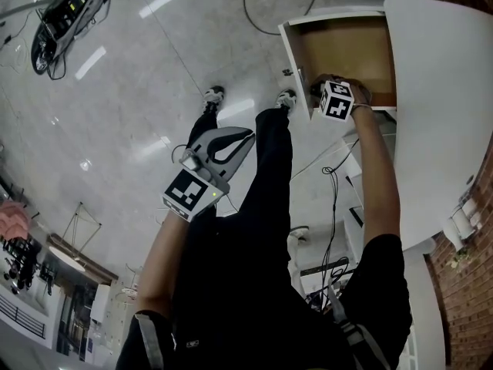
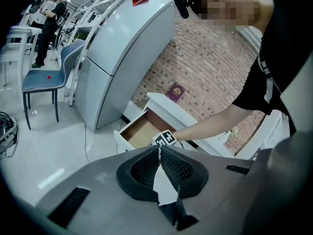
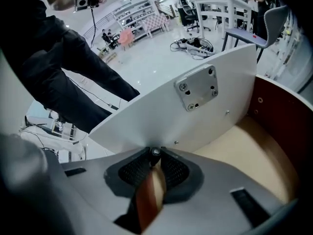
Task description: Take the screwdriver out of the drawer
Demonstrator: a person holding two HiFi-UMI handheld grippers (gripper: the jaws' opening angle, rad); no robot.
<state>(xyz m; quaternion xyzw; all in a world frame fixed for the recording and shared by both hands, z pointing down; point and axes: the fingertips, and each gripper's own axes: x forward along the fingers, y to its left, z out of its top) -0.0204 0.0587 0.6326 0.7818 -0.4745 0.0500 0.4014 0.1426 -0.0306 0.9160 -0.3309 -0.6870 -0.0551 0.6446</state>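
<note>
At the far left, a tangle of dark cables (image 1: 65, 10) lies on the glossy pale floor (image 1: 139, 91). Nearer the middle, the left tongs (image 2: 159, 149) hang over the floor in front of the person's black trouser legs (image 1: 269, 176), well apart from the furniture. Their ribbed black pads meet at the tips with nothing between them.

To the right stands the open drawer with a white front and tan wooden bottom (image 1: 350, 48), pulled out from under the curved white counter (image 1: 439, 106). A square metal plate (image 3: 197, 88) is screwed to the inside of the front panel. The right tongs (image 3: 155, 156) point steeply down into the drawer, close behind that front panel, and are clamped on the screwdriver (image 3: 155, 152). Its small dark rounded end shows right at the tips, and a reddish-brown and cream strip runs back between the pads. The screwdriver therefore sits in the right tongs, within the drawer's front corner; I cannot tell whether it is off the drawer bottom. A red brick wall (image 1: 466, 284) edges the far right.
</note>
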